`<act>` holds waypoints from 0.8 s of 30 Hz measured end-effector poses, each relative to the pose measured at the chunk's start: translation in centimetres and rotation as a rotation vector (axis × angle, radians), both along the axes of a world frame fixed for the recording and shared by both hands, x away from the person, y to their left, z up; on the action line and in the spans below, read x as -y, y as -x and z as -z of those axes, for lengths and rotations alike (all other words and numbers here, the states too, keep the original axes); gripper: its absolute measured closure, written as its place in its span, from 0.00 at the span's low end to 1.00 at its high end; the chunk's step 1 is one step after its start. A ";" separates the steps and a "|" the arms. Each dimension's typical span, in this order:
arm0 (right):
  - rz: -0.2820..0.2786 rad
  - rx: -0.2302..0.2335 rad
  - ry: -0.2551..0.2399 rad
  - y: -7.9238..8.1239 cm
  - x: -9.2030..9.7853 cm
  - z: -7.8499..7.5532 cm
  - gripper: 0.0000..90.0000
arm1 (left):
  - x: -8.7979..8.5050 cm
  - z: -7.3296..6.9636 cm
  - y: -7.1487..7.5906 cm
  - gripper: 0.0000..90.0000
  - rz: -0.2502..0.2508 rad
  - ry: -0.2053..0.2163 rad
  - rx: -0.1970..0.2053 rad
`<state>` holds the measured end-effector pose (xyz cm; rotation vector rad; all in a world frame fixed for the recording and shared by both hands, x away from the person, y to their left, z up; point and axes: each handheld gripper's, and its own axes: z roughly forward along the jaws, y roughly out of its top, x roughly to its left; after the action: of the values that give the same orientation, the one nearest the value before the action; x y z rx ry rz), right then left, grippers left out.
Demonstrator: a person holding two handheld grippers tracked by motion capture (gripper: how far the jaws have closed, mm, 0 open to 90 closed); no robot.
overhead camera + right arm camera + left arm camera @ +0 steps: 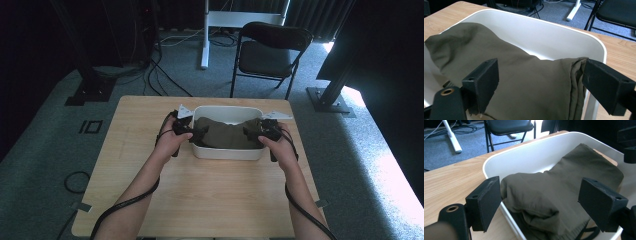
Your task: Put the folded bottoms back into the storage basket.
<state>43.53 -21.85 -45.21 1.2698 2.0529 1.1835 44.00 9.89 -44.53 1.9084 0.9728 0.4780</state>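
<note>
On the wooden table, seen from the high view, the left gripper sits at about 9 o'clock of the white tub, its nose pointing inward over the tub's left wall. In the left gripper view its jaws stand wide apart, one outside the tub's rim on the tabletop side, the other over the tub's inside. The folded olive-green cloth bulges up in the gap between them. The pad on the left of that view lies just beside the cloth's rounded fold; whether it touches cannot be told. The other pad stands clear of the fabric.

The cloth lies inside the tub, filling its middle and draping up toward both short ends, with bare white wall showing at 12 o'clock.

At 3 o'clock of the tub, the right gripper points inward from the other end. In the right gripper view its jaws are likewise spread wide, the cloth lying broad between them. The left pad in that view hangs over the fabric, and the right pad is just beside the cloth's folded edge, above the tub's rim. Neither clamps it.
</note>
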 end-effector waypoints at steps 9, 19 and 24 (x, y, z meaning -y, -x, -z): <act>0.002 0.040 -0.015 1.8 0.9 -0.2 0.14 | -0.8 0.3 1.4 0.22 0.008 0.008 0.018; 0.008 0.057 -0.016 3.2 1.8 0.3 0.14 | -1.1 -0.3 2.8 0.22 0.009 0.030 0.055; 0.006 0.059 -0.009 3.6 2.1 0.5 0.14 | -1.2 -0.6 3.6 0.22 0.026 0.041 0.061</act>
<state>39.90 -23.93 -45.69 1.2295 2.0026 1.2150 40.44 11.08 -43.89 1.8570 0.9107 0.4952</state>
